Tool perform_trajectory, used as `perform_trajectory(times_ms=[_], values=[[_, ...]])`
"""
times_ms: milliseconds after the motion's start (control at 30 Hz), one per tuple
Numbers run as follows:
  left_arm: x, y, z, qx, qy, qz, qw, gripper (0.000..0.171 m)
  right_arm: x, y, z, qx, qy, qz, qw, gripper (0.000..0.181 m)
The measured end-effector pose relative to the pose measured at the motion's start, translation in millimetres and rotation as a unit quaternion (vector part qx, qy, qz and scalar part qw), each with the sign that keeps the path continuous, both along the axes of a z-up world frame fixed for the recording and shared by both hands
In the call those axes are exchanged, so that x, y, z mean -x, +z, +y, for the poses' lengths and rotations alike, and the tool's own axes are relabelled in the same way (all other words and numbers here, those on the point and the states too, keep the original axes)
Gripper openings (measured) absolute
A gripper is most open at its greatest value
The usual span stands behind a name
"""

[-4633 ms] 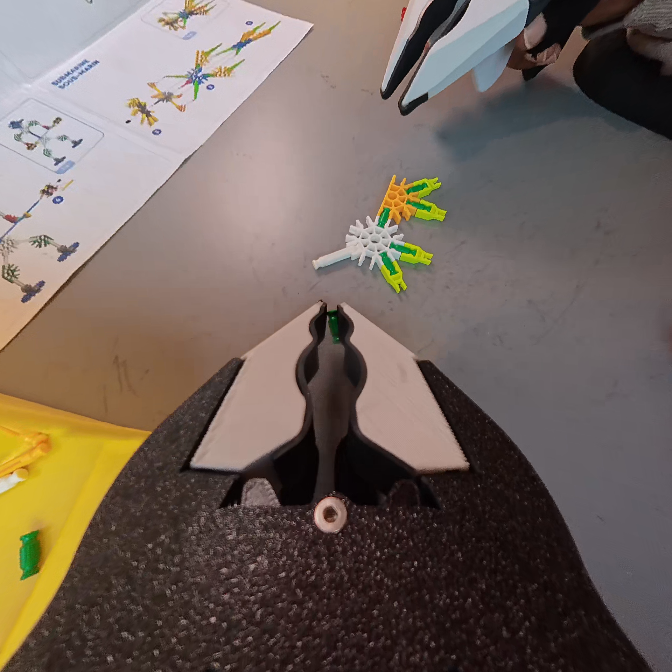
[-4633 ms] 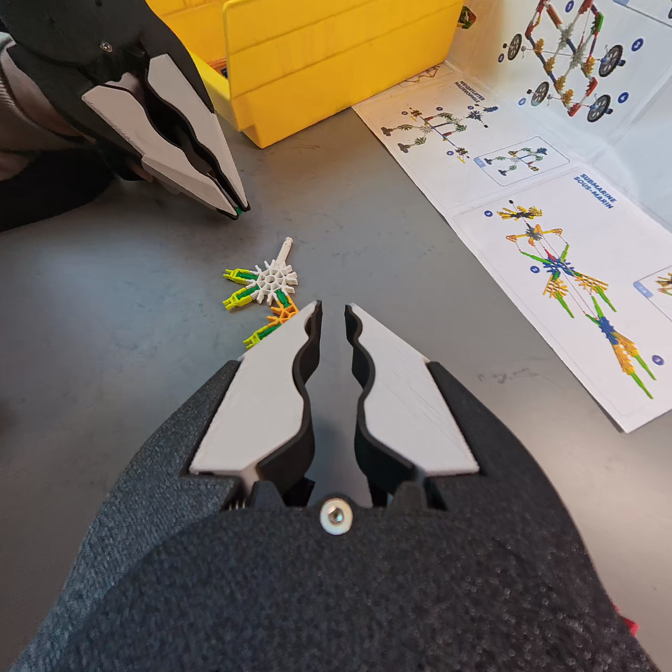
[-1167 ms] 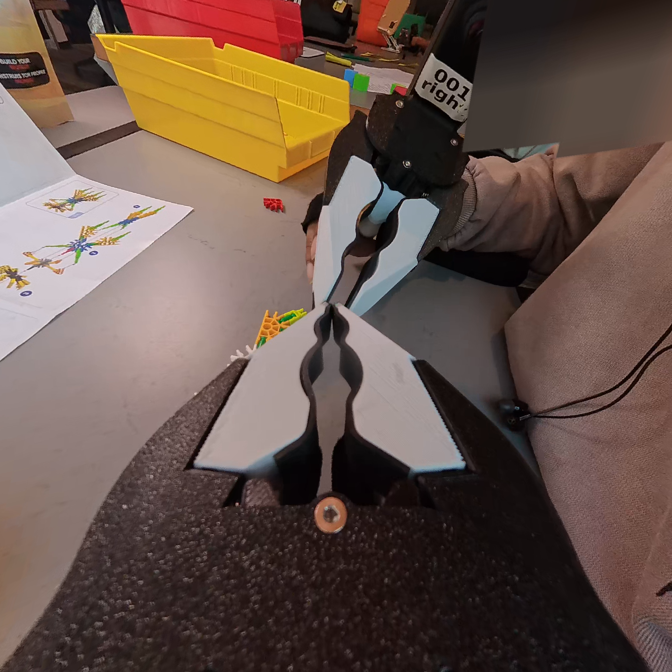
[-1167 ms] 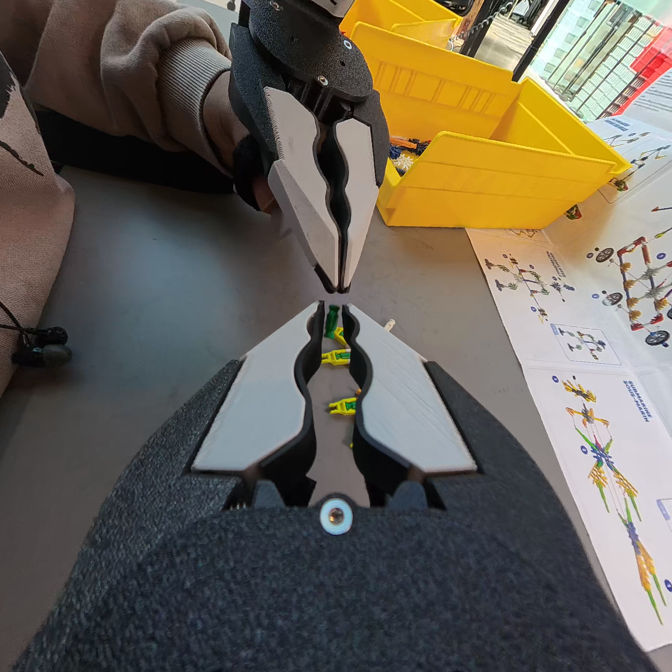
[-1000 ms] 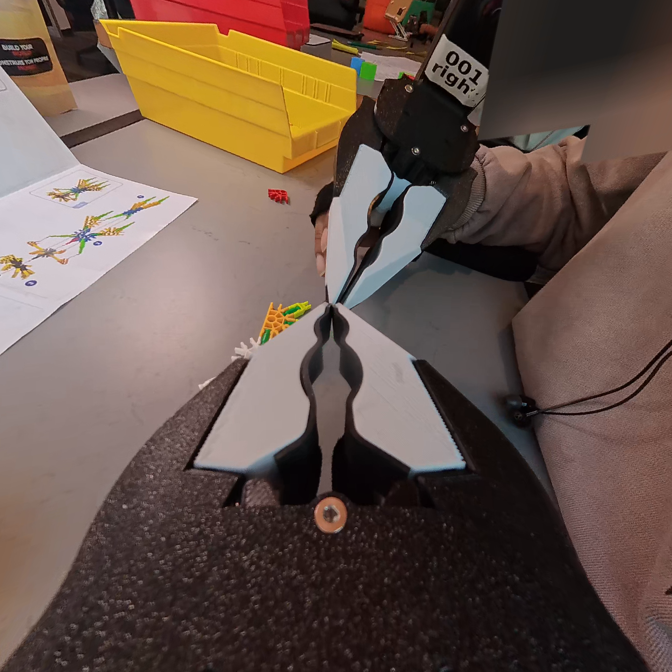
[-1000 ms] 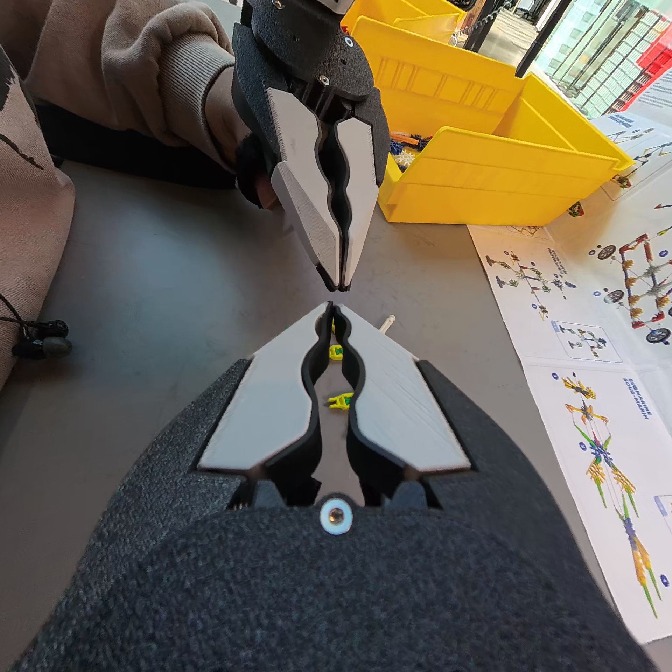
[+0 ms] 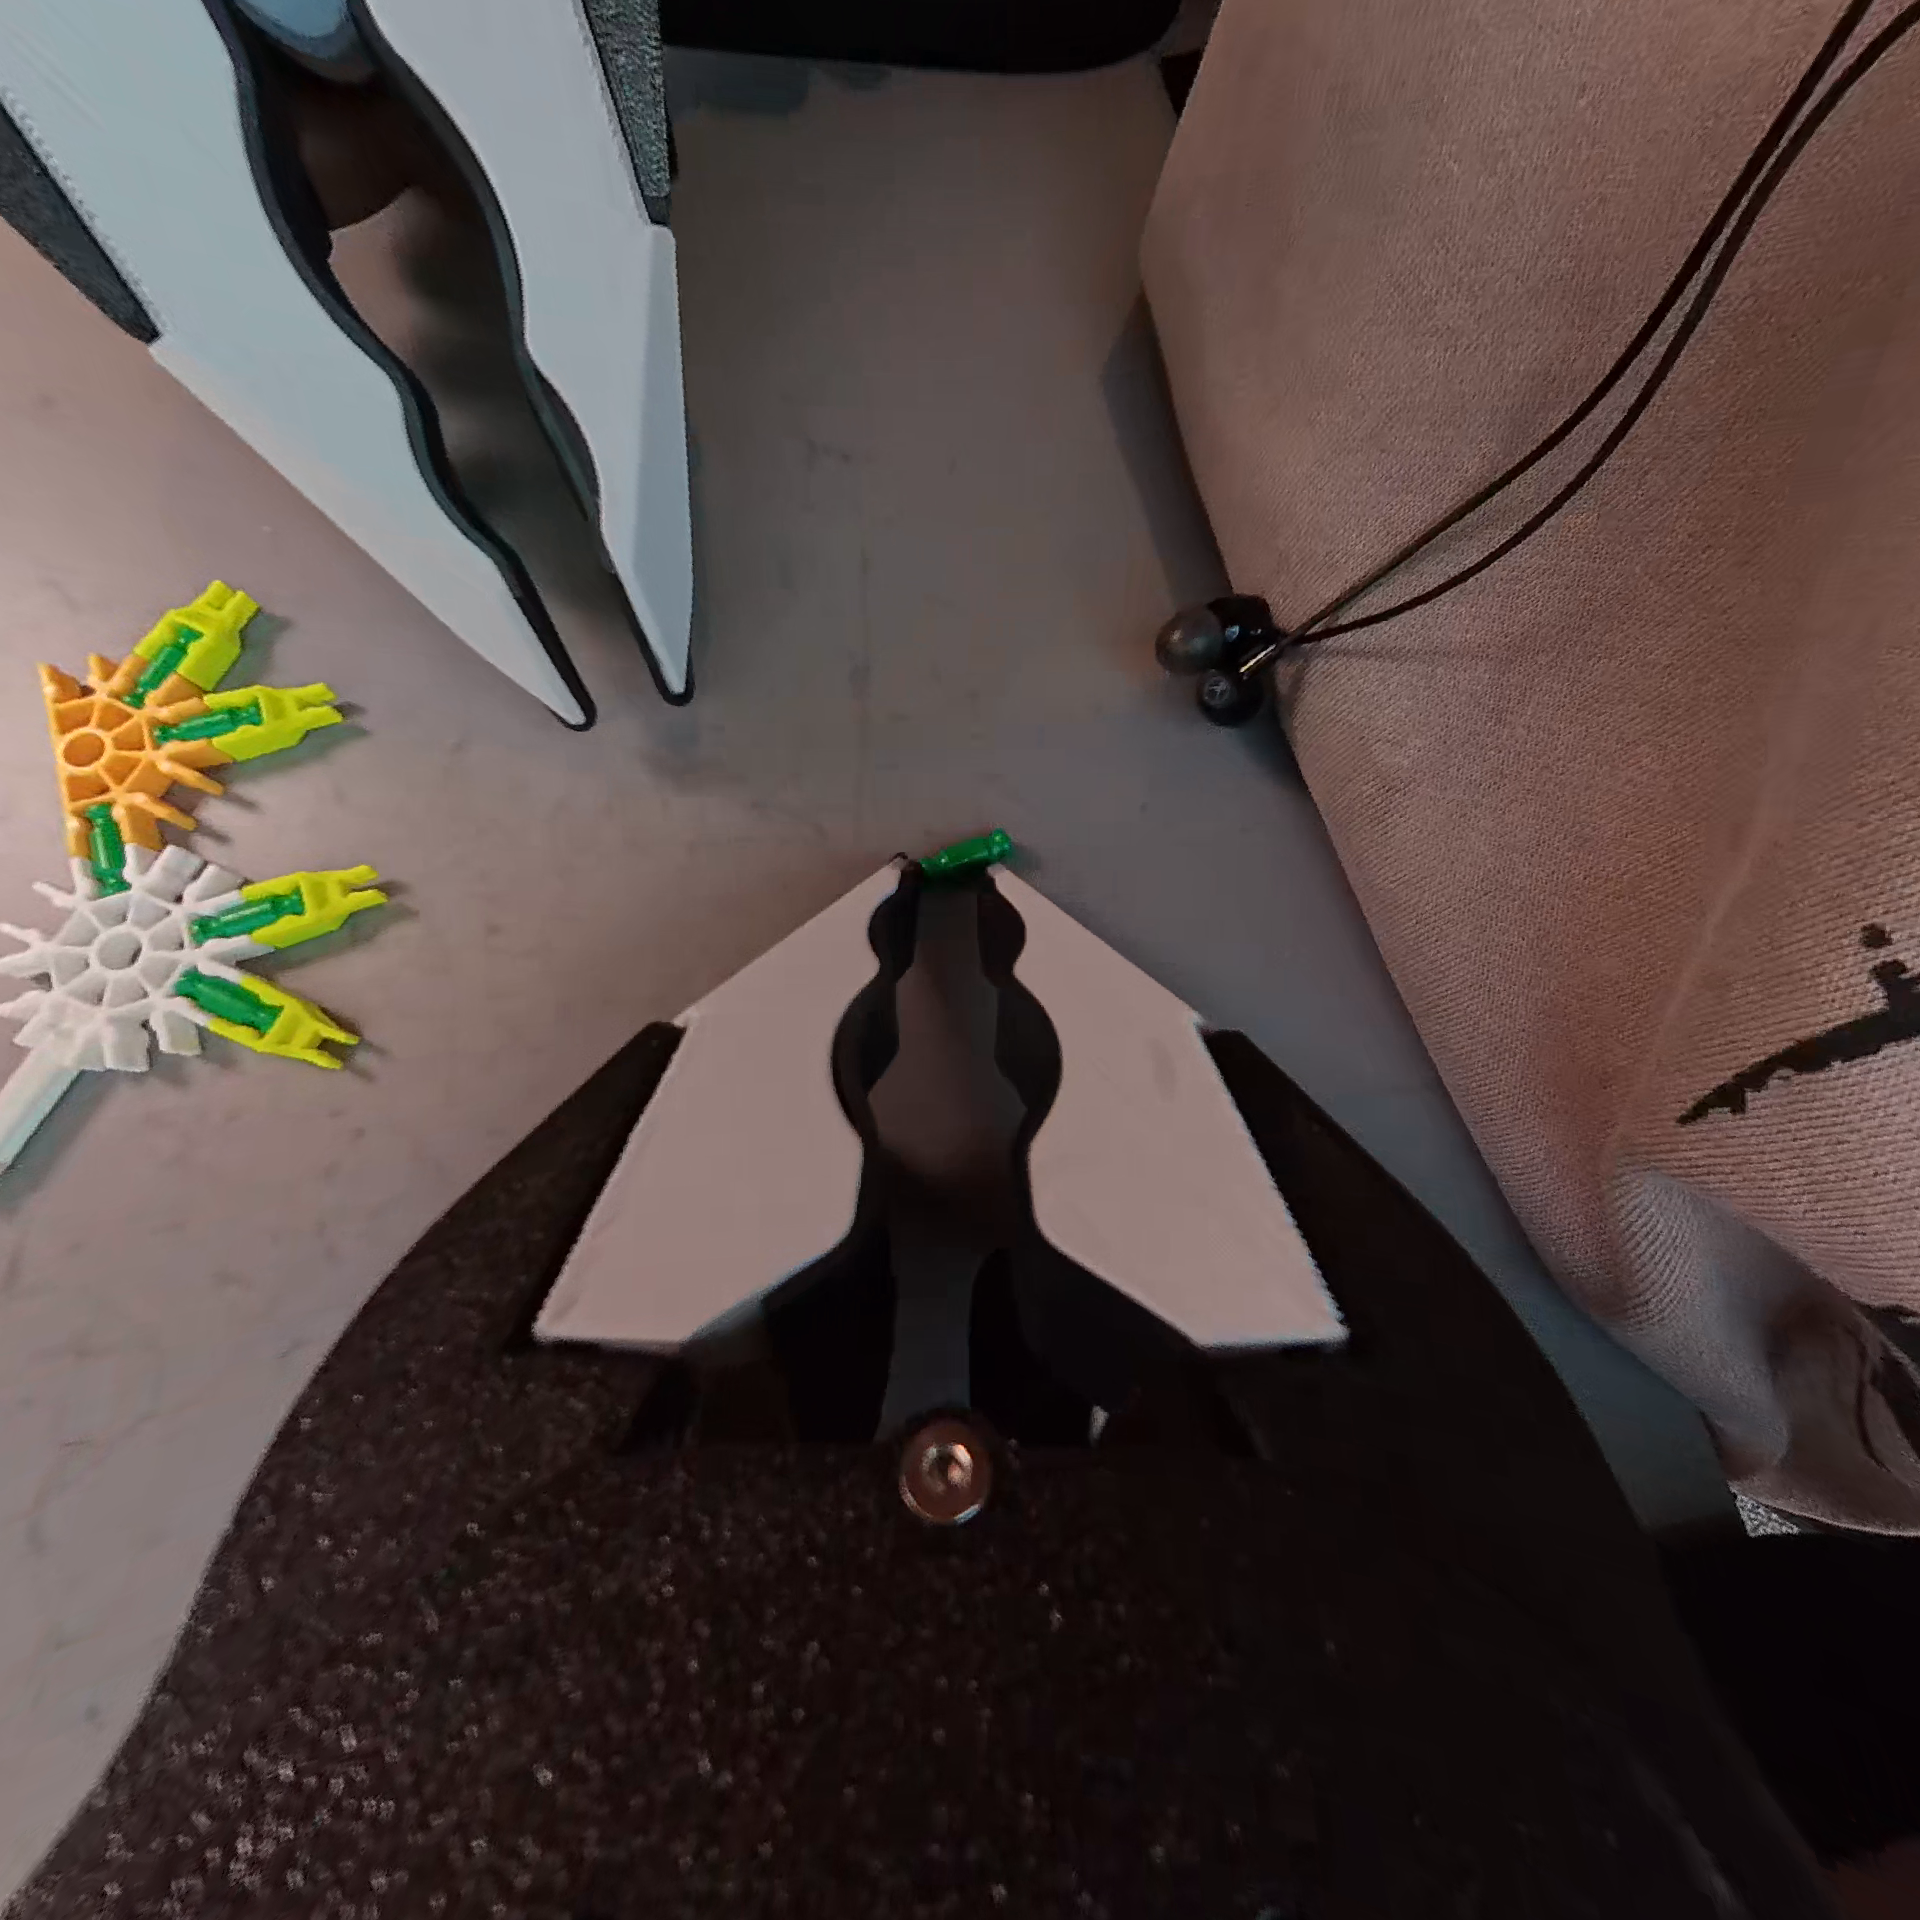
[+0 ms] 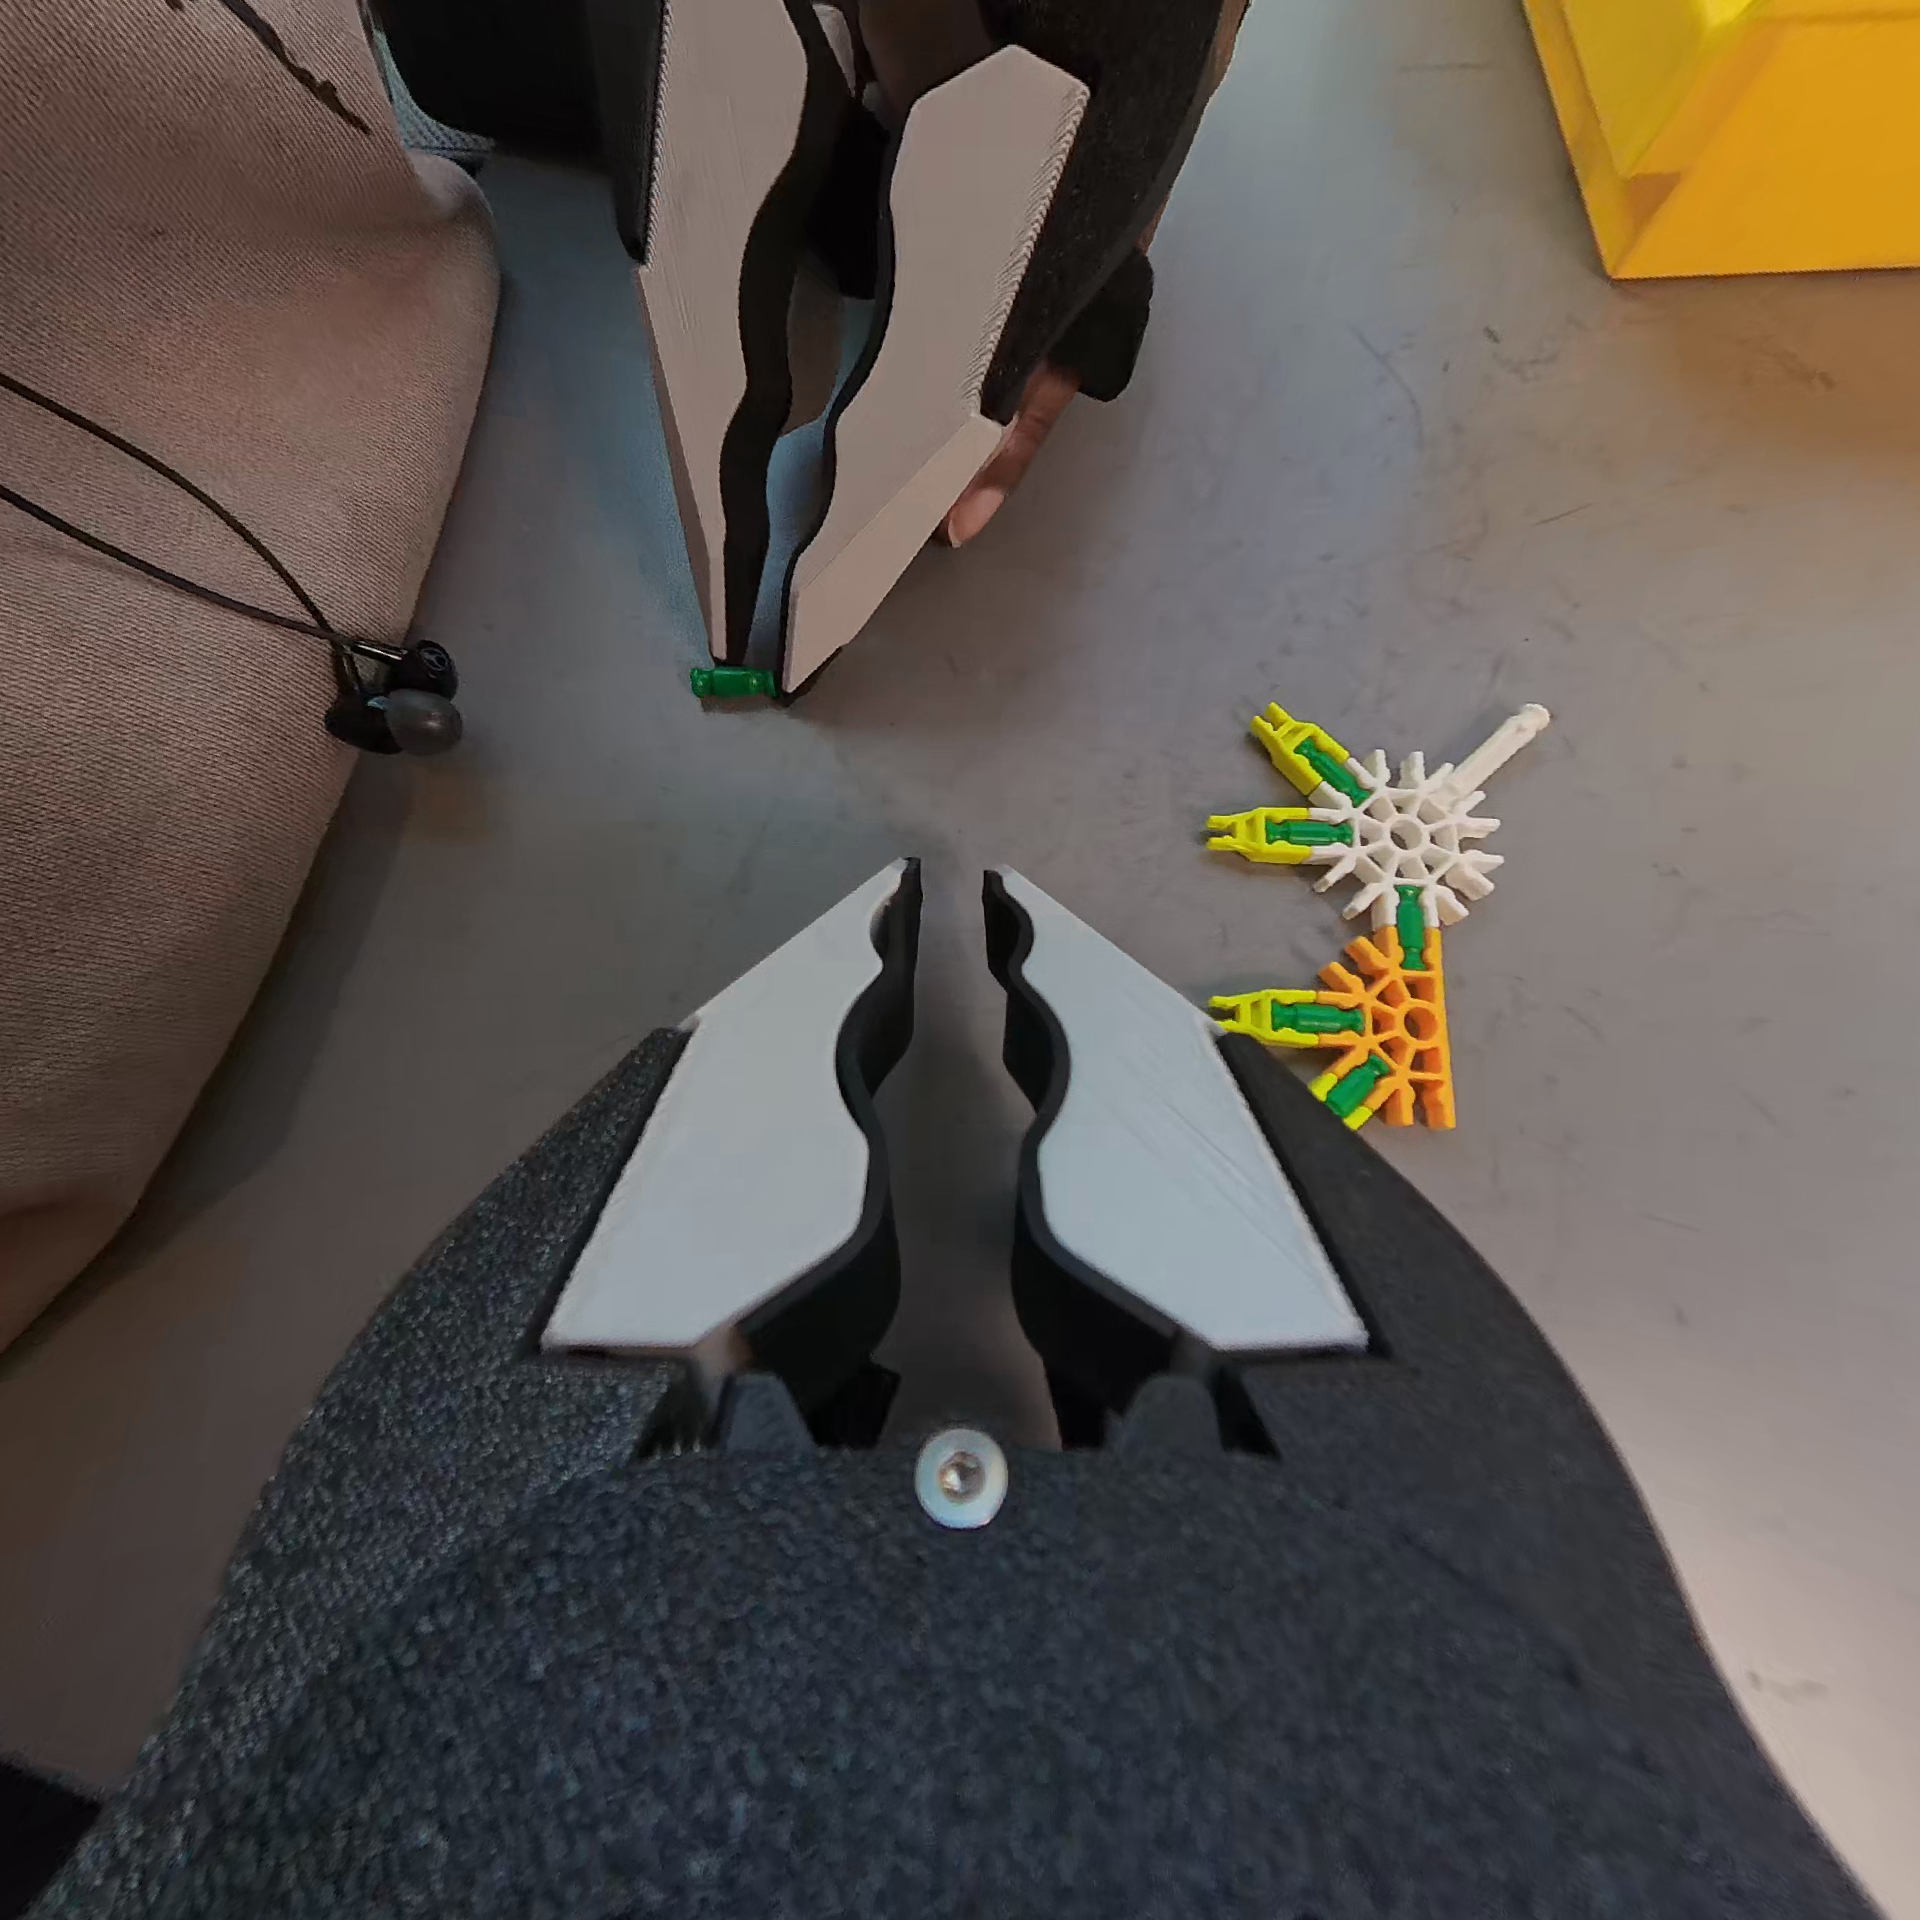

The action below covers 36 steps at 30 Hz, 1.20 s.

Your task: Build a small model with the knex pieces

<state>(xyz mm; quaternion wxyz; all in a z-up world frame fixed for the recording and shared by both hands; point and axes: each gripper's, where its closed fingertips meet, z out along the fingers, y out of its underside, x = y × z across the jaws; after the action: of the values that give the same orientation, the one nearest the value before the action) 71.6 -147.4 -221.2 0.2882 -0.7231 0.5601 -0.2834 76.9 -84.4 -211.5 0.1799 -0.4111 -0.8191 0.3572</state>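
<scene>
A short green rod [image 7: 966, 854] lies crosswise on the grey table [image 7: 883, 468], right at the tips of my left gripper [image 7: 945, 875]. The left jaws stand a little apart and do not clamp the rod. The right wrist view shows the same rod [image 8: 732, 683] under the left gripper's tips [image 8: 756, 675]. My right gripper [image 8: 951, 873] is open and empty above bare table, a short way from the rod. It also shows in the left wrist view [image 7: 632, 709]. A small assembly [image 7: 135, 862] of white and orange connectors with green rods and yellow-green clips lies beside both grippers [image 8: 1382, 914].
A person's beige sweater [image 7: 1558, 520] bounds the table on one side, with black earbuds on a cord [image 7: 1221, 655] at its edge. The earbuds also show in the right wrist view [image 8: 400, 701]. A yellow bin corner [image 8: 1766, 156] stands beyond the assembly. A fingertip [image 8: 987, 499] shows behind the left gripper. The left gripper's tips are roughly 7 cm from the right gripper's.
Both grippers have tilted down from meeting tip to tip in the air to pointing at the table. The left jaws have parted slightly, the right jaws have opened, and the green rod now lies crosswise.
</scene>
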Motion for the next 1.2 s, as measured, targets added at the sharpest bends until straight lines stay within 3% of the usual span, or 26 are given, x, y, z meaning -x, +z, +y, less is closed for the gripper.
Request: perform_trajectory(times_ms=[233, 367, 567, 700, 867, 1067, 1200], values=[[1.0, 0.1, 4.5, -0.001, 0.006, -0.003, 1.000, 0.004, 0.5, 0.3, 1.4, 0.009, -0.004, -0.003, 1.000, 0.010], [-0.8, 5.8, 8.1, -0.018, 0.017, -0.014, 1.000, 0.024, -0.3, 0.2, 3.3, 0.008, -0.009, -0.004, 1.000, 0.010], [-13.1, -0.3, 5.5, -0.029, 0.002, 0.015, 0.999, 0.007, 0.2, 0.6, 4.6, 0.014, -0.014, -0.008, 1.000, 0.010], [-5.9, 0.8, 28.0, -0.064, 0.071, 0.046, 0.994, 0.006, 0.9, 5.6, 2.4, 0.018, -0.013, 0.001, 1.000, 0.011], [3.1, 10.9, 54.0, -0.084, 0.148, 0.025, 0.985, 0.006, 7.6, 27.2, -0.8, 0.015, -0.015, 0.050, 0.999, 0.014], [4.8, 0.9, 57.0, -0.068, 0.157, 0.033, 0.985, 0.007, 9.3, 4.3, 0.0, -0.054, -0.016, 0.017, 0.998, 0.014], [11.1, 5.8, 56.8, -0.065, 0.162, 0.026, 0.984, 0.018, 12.8, 0.8, -1.1, -0.056, -0.025, 0.010, 0.998, 0.014]])
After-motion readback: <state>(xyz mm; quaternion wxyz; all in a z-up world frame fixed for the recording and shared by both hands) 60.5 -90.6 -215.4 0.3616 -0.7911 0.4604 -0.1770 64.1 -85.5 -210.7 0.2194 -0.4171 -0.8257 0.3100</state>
